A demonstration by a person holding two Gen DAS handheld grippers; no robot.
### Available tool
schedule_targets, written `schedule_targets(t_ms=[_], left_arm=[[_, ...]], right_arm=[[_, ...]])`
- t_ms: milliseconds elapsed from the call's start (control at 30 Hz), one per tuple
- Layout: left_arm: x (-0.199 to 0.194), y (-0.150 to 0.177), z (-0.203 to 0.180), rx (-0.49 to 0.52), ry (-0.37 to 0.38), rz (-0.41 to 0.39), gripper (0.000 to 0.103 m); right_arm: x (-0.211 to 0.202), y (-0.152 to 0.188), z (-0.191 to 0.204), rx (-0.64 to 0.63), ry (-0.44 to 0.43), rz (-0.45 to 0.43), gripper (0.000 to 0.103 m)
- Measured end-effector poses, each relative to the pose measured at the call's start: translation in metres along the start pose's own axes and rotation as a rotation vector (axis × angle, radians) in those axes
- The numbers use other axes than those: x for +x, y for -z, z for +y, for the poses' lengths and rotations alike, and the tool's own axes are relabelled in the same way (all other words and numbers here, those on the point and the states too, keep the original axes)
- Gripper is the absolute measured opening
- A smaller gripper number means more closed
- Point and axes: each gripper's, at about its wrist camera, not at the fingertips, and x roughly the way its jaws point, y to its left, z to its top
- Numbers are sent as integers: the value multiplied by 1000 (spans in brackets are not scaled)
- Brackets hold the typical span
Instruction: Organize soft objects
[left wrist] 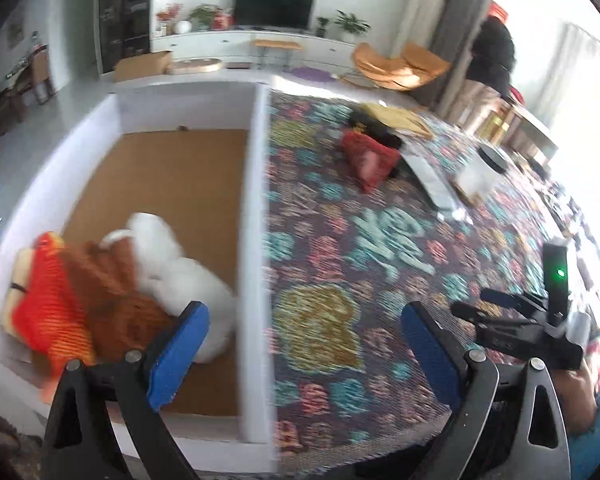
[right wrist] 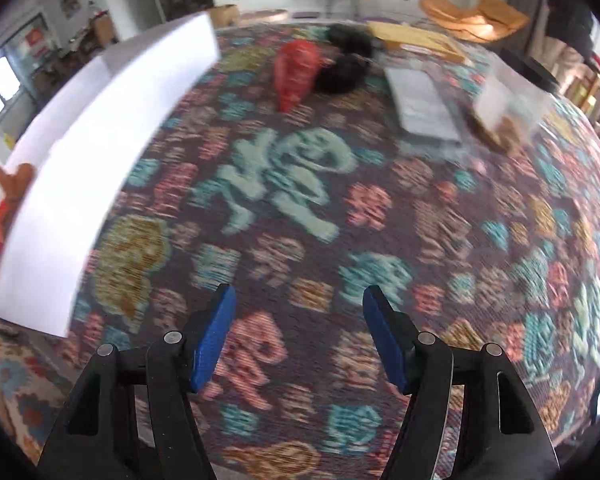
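Observation:
A white box (left wrist: 256,208) with a brown floor stands at the left of a patterned tablecloth (left wrist: 340,280). In it lie a white plush (left wrist: 172,264), a brown soft piece (left wrist: 108,296) and an orange-red striped plush (left wrist: 48,304). A red soft item (left wrist: 370,156) and a black fuzzy one (left wrist: 374,124) lie far out on the cloth; they also show in the right wrist view, red (right wrist: 296,72) and black (right wrist: 344,68). My left gripper (left wrist: 304,328) is open and empty above the box's right wall. My right gripper (right wrist: 296,320) is open and empty over the cloth.
A grey flat packet (right wrist: 420,100), a clear container with a black lid (right wrist: 512,96) and a yellow flat item (right wrist: 416,40) lie at the far right of the cloth. The box wall (right wrist: 100,152) rises at the left of the right wrist view.

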Motion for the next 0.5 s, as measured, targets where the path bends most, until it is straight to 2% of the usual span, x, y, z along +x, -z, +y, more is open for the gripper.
schedule_targets(t_ms=[67, 167, 233, 300, 367, 400, 500], left_arm=[[28, 12, -38, 63, 62, 62, 97], [77, 24, -75, 96, 70, 119, 97], [109, 29, -83, 100, 40, 145, 97], [137, 31, -84, 103, -25, 170, 97], [144, 33, -92, 153, -80, 115, 98], [148, 34, -95, 171, -108, 133, 99], [154, 34, -101, 193, -118, 127, 103]], right_arm=[[3, 14, -26, 54, 50, -12, 69], [6, 27, -51, 137, 73, -30, 69], [5, 31, -59, 164, 74, -61, 69], [5, 33, -60, 163, 76, -83, 69], [8, 35, -56, 146, 85, -104, 72], [9, 36, -54, 133, 90, -114, 75], [12, 37, -48, 111, 109, -120, 78]])
